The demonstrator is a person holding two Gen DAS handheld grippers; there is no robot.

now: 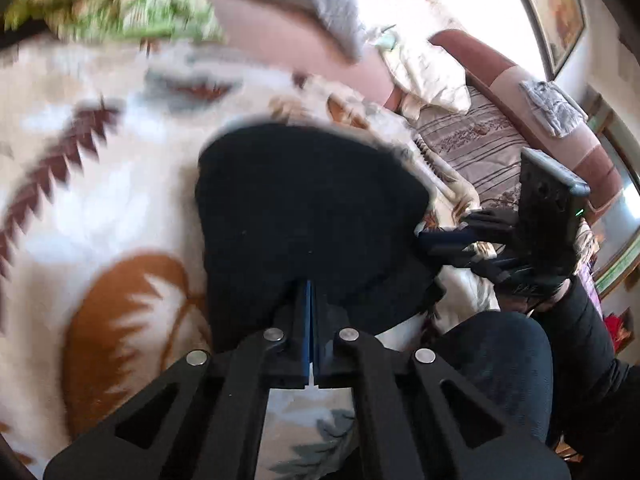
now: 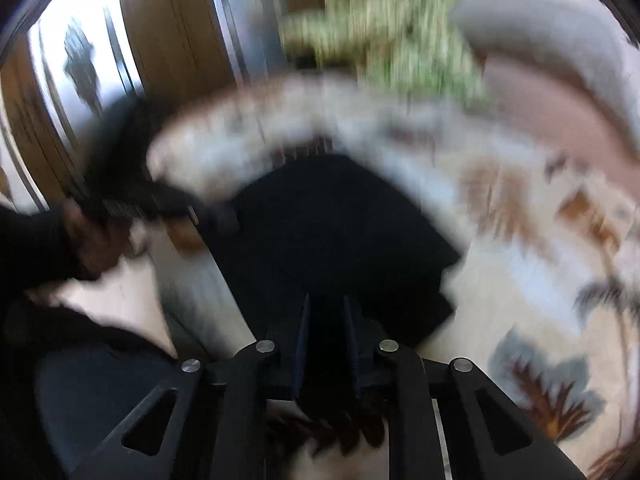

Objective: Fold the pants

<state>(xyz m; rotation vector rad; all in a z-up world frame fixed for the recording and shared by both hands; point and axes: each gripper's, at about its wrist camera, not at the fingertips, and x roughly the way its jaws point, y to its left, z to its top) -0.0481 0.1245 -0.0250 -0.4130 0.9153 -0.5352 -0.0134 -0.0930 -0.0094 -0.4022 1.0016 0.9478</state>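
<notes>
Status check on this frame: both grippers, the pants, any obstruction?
Left gripper shut at pants' near edge. Right gripper jaws slightly apart over pants, grip unclear. Nothing in the way.

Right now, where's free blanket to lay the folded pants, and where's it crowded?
Free: the patterned cream blanket left of the black folded pants, up to the green floral cushion. Crowded: right of the pants, where the right gripper and the person's knee sit.

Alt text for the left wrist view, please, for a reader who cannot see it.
The left hand-held gripper, jaws shut, sits at the near edge of folded black pants on a patterned blanket. The right hand-held gripper reaches the pants from the right.
</notes>
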